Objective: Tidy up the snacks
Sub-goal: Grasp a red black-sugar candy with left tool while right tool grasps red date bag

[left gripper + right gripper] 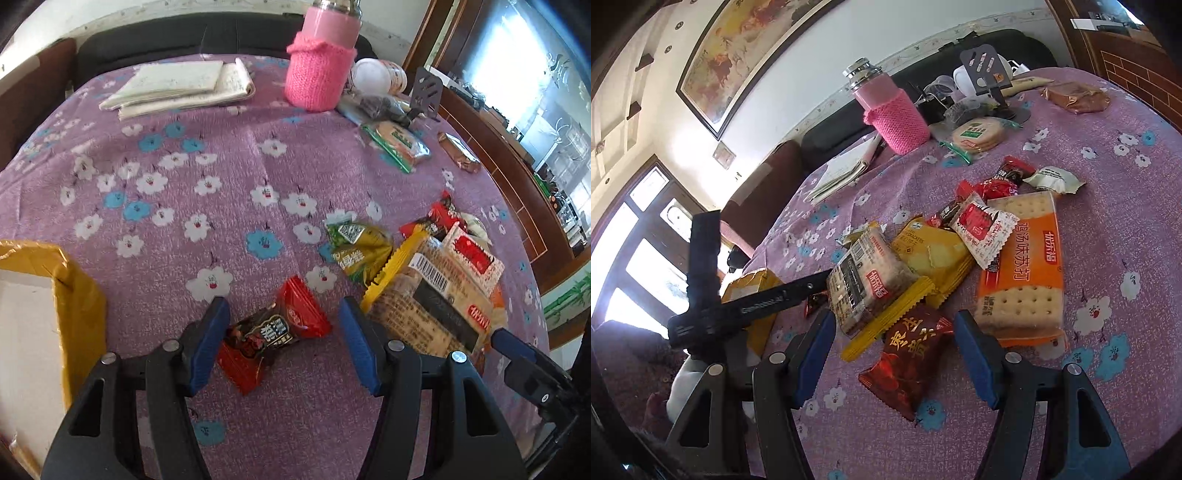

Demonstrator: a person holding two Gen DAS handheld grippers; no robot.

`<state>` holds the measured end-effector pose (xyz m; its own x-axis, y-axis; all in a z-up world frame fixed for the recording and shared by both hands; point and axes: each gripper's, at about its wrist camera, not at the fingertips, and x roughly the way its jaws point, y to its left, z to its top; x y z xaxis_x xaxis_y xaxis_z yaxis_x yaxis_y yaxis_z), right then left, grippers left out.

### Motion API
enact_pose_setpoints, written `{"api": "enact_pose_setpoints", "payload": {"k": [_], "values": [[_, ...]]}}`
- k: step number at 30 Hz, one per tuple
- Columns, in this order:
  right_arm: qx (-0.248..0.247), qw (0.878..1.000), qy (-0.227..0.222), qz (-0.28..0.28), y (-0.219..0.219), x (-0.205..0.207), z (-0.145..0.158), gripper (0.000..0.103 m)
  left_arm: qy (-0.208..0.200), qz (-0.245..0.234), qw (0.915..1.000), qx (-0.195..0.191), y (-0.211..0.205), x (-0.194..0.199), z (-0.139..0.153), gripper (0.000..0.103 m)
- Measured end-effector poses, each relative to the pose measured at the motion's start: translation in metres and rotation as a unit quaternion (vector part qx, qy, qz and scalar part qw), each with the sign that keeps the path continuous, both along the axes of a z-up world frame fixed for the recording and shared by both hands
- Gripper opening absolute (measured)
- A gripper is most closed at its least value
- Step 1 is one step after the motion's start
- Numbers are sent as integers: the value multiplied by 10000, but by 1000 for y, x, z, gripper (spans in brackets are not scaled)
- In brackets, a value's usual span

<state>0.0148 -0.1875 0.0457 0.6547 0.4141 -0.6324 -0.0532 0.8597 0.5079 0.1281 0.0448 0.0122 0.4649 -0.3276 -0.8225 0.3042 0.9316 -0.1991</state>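
Observation:
My left gripper (282,314) is open, its blue pads either side of a red and black candy packet (271,334) lying on the purple flowered tablecloth (184,221). A yellow box (79,306) with a white inside stands at the left. My right gripper (895,325) is open around a dark red snack packet (908,360). Behind it lies a pile of snacks: a clear cracker pack with yellow ends (870,280), a yellow cracker pack (932,254), an orange soda cracker pack (1025,266) and a white and red packet (982,229). The pile also shows in the left wrist view (436,295).
A pink bottle in a knitted sleeve (321,74) stands at the back, with folded papers (177,88) to its left. A round biscuit pack (977,134), a phone stand (990,74), cups and a brown packet (1075,96) sit at the far side. A green snack packet (360,251) lies mid-table.

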Motion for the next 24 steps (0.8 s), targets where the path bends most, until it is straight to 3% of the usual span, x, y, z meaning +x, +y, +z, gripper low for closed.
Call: {"api": "enact_pose_setpoints", "payload": {"k": [3, 5, 12, 14, 16, 17, 19, 24], "values": [[3, 9999, -85, -61, 0, -4, 3, 69, -11, -213, 9996, 193, -4, -10, 0, 52], [-48, 9998, -150, -87, 0, -5, 5, 69, -50, -270, 9990, 365, -7, -18, 0, 23], [-249, 9997, 23, 33, 11, -5, 0, 70, -281, -111, 9972, 687, -15, -32, -2, 24], [-444, 9989, 125, 51, 18, -4, -5, 70, -357, -90, 9970, 680, -22, -28, -3, 38], [-555, 9982, 209, 117, 25, -2, -10, 70, -423, -83, 9963, 747, -28, -26, -4, 39], [-663, 9975, 214, 135, 28, -1, -11, 70, -442, -84, 9956, 824, -31, -26, -4, 37], [-884, 9955, 261, 227, 37, 1, -15, 70, -394, -94, 9963, 761, -30, -28, -2, 21], [-1448, 9882, 245, 423, 57, 5, -20, 76, -431, 127, 9981, 419, -17, -45, 10, 21]]}}
